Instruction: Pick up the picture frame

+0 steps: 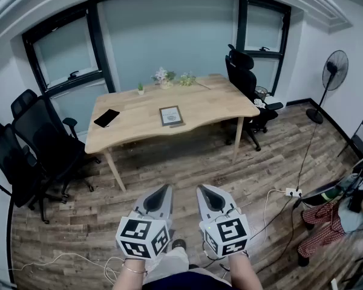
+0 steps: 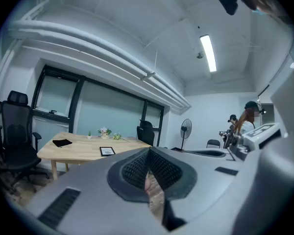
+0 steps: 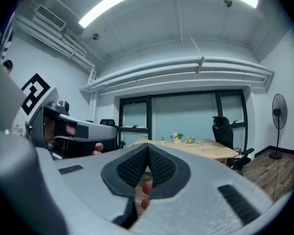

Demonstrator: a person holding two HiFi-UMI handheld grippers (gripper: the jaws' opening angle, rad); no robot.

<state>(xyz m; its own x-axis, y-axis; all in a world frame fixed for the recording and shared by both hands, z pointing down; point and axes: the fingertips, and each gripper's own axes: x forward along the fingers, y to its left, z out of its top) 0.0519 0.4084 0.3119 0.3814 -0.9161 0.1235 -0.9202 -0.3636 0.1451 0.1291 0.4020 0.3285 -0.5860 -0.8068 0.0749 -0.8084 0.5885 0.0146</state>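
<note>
Picture frame point(image 1: 171, 115) flat on table point(image 1: 133, 125)

Open floor point(image 1: 187, 165) reaches the table point(image 1: 130, 124); black chairs point(image 1: 45, 141) crowd its ends (front edge free).

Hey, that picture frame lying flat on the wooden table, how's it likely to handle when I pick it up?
The picture frame looks thin and rigid, so probably stiff and light. It lies flat on the table, so it may slide when an edge is nudged. Its centre may be glass, so possibly fragile.
</note>
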